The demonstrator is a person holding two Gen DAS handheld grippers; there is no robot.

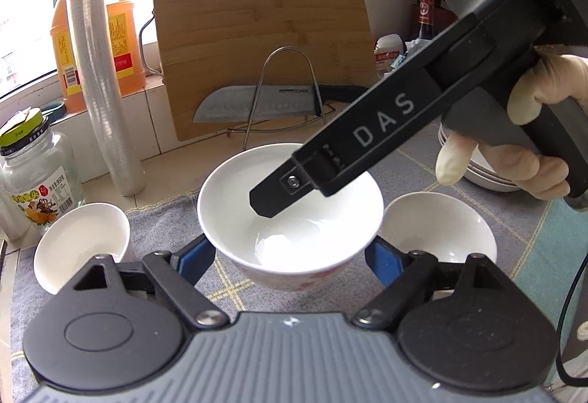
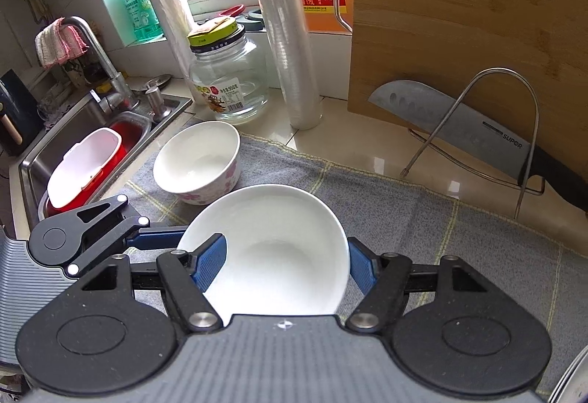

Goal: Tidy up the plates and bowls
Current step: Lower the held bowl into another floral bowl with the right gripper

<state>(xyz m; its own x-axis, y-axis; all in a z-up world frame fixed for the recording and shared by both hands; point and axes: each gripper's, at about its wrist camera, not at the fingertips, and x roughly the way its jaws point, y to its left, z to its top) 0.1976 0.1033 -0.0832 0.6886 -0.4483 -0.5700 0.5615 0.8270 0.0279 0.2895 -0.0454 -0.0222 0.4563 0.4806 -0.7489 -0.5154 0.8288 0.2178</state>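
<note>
A white bowl with pink flowers [image 1: 290, 219] sits between the blue pads of my left gripper [image 1: 288, 265], jaws closed on its sides. My right gripper [image 2: 283, 267] is over the same bowl [image 2: 272, 252]; its left finger [image 2: 209, 265] is inside and its right finger [image 2: 362, 270] outside. In the left wrist view one right finger [image 1: 279, 195] reaches into the bowl. Two more white bowls rest on the grey cloth, one at the left [image 1: 82, 248] and one at the right [image 1: 439, 230]. A stack of white plates [image 1: 485, 171] stands behind the gloved hand.
A bamboo cutting board [image 1: 257, 42] and a knife [image 1: 257, 105] lean in a wire rack at the back. A film roll [image 1: 103, 79], a glass jar [image 1: 35, 175] and an orange bottle [image 1: 121, 35] stand at the left. The sink [image 2: 73, 145] holds a red-and-white container.
</note>
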